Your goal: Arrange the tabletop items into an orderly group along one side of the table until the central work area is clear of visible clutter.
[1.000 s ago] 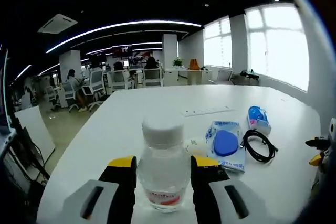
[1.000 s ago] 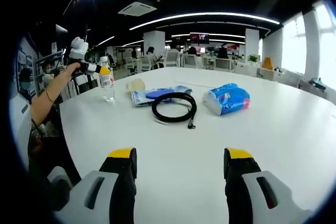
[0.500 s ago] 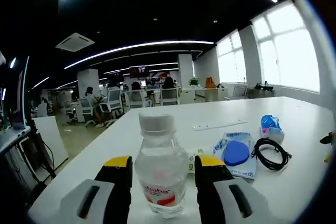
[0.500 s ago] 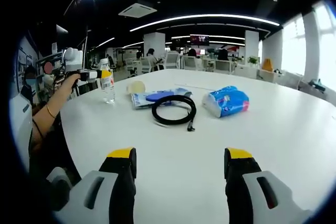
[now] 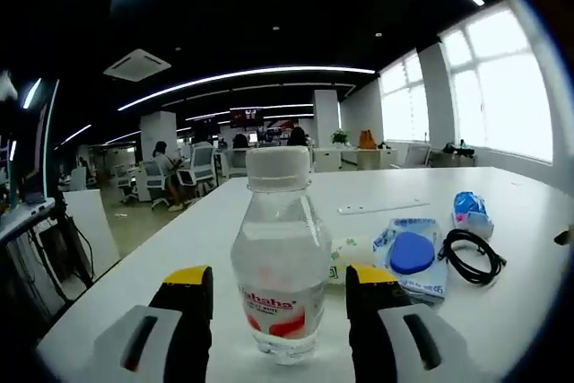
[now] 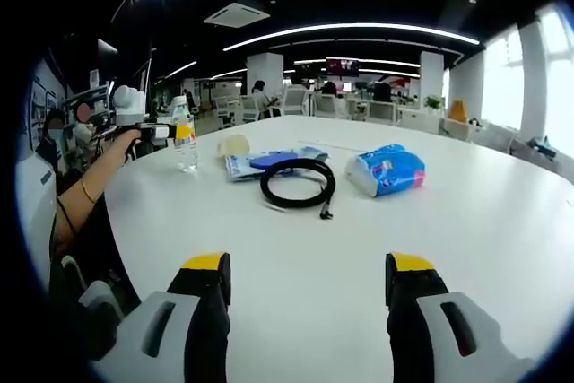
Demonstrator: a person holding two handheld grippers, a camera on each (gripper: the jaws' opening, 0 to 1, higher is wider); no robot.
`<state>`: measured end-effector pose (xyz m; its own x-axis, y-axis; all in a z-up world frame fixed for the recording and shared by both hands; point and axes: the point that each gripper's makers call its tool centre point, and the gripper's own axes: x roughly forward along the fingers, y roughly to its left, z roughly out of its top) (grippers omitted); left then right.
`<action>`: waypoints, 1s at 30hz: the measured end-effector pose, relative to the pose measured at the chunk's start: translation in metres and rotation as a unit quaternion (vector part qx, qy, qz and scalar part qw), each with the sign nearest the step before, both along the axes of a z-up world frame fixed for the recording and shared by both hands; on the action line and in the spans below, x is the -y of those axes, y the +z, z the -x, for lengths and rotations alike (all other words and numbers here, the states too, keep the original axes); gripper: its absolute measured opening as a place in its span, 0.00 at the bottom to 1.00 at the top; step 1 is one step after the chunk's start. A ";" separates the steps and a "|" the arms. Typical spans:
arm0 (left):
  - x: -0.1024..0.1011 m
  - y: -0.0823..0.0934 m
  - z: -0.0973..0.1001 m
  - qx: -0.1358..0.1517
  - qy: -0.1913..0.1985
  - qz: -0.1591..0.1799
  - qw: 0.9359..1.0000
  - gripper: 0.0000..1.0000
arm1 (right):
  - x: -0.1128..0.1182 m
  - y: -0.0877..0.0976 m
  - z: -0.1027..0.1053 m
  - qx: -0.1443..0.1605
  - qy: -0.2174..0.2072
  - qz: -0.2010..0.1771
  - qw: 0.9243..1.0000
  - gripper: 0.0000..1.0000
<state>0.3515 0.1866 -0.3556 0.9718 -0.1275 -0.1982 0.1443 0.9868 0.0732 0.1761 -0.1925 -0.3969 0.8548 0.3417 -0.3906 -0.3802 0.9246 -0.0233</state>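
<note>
clear ribbed bottle (image 5: 280, 262), coiled black cable (image 6: 298, 182)

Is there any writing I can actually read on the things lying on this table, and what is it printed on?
"ahaha": red band on the label of the water bottle standing between the left tool's jaws; the first letter is cut off from sight, and the smaller print under it is too blurred to read.
Blue and white packet: print along its edge too small to read.
Blue tissue pack: markings too blurred to read.

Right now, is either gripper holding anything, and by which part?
Nothing is clearly held. The water bottle stands on the table between the left gripper's open fingers; the right gripper is empty.
</note>
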 end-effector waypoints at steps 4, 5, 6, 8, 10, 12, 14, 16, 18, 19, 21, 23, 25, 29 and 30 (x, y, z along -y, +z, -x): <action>0.000 -0.006 -0.004 -0.003 0.001 0.003 1.000 0.59 | 0.003 -0.001 -0.001 -0.001 -0.006 -0.003 1.000 0.68; -0.001 -0.008 -0.005 -0.003 0.002 0.007 1.000 0.59 | 0.003 -0.001 -0.001 -0.001 -0.006 -0.002 1.000 0.68; -0.001 -0.010 -0.005 -0.004 0.003 0.009 1.000 0.59 | 0.003 -0.001 -0.001 -0.001 -0.006 -0.002 1.000 0.67; -0.002 -0.016 -0.006 -0.011 0.002 0.017 1.000 0.58 | 0.003 -0.002 -0.001 -0.003 -0.005 -0.002 1.000 0.67; 0.000 -0.019 -0.006 -0.016 -0.003 0.024 1.000 0.52 | 0.003 -0.004 -0.002 -0.006 -0.004 0.003 1.000 0.67; -0.002 -0.020 -0.006 -0.018 0.001 0.021 1.000 0.43 | 0.002 -0.004 -0.002 -0.006 -0.003 0.002 1.000 0.66; 0.000 -0.020 -0.006 -0.014 -0.004 0.021 1.000 0.41 | 0.002 -0.004 -0.002 -0.006 -0.003 -0.001 1.000 0.66; 0.000 -0.019 -0.006 -0.012 -0.003 0.017 1.000 0.41 | 0.002 -0.004 -0.002 -0.006 -0.004 0.000 1.000 0.66; 0.001 -0.019 -0.005 -0.010 -0.003 0.018 1.000 0.41 | 0.002 -0.004 -0.002 -0.007 -0.004 0.001 1.000 0.66; 0.000 -0.019 -0.005 -0.010 -0.003 0.019 1.000 0.40 | 0.003 -0.005 -0.002 -0.008 -0.005 0.000 1.000 0.66; 0.000 -0.019 -0.006 -0.007 -0.004 0.020 1.000 0.40 | 0.003 -0.005 -0.002 -0.009 -0.006 0.001 1.000 0.66; 0.000 -0.019 -0.005 -0.008 -0.005 0.023 1.000 0.40 | 0.004 -0.006 -0.002 -0.011 -0.006 0.003 1.000 0.66; 0.001 -0.019 -0.005 -0.008 -0.006 0.024 1.000 0.39 | 0.004 -0.006 -0.003 -0.010 -0.006 0.003 1.000 0.66; 0.001 -0.018 -0.006 -0.006 -0.014 0.022 1.000 0.39 | 0.003 -0.007 -0.003 -0.012 -0.005 0.003 1.000 0.66; 0.001 -0.018 -0.005 -0.004 -0.017 0.022 1.000 0.38 | 0.003 -0.007 -0.003 -0.012 -0.004 0.003 1.000 0.66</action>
